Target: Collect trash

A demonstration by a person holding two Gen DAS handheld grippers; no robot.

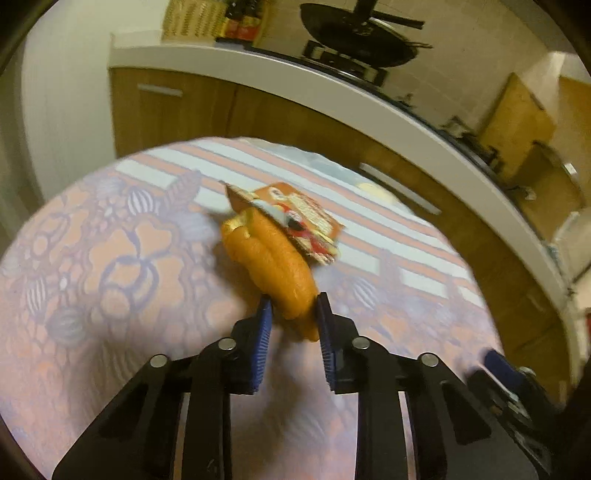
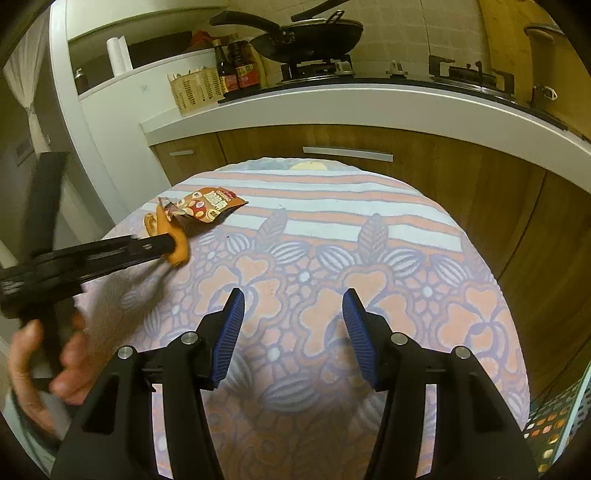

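An orange peel-like piece of trash (image 1: pixel 271 266) sits between the blue pads of my left gripper (image 1: pixel 293 308), which is shut on its near end. A torn brown snack wrapper (image 1: pixel 306 218) lies against its far end on the patterned tablecloth (image 1: pixel 110 258). In the right wrist view the left gripper (image 2: pixel 173 245) holds the orange piece (image 2: pixel 179 251) at the table's left side, with the wrapper (image 2: pixel 207 206) just beyond it. My right gripper (image 2: pixel 293 306) is open and empty above the middle of the tablecloth (image 2: pixel 369 258).
A white kitchen counter (image 2: pixel 332 107) with wooden cabinets runs behind the table. On it stand a wok (image 2: pixel 306 33) on a stove, sauce bottles (image 2: pixel 236 66) and a woven basket (image 2: pixel 194 90). A hand (image 2: pixel 44 362) holds the left gripper's handle.
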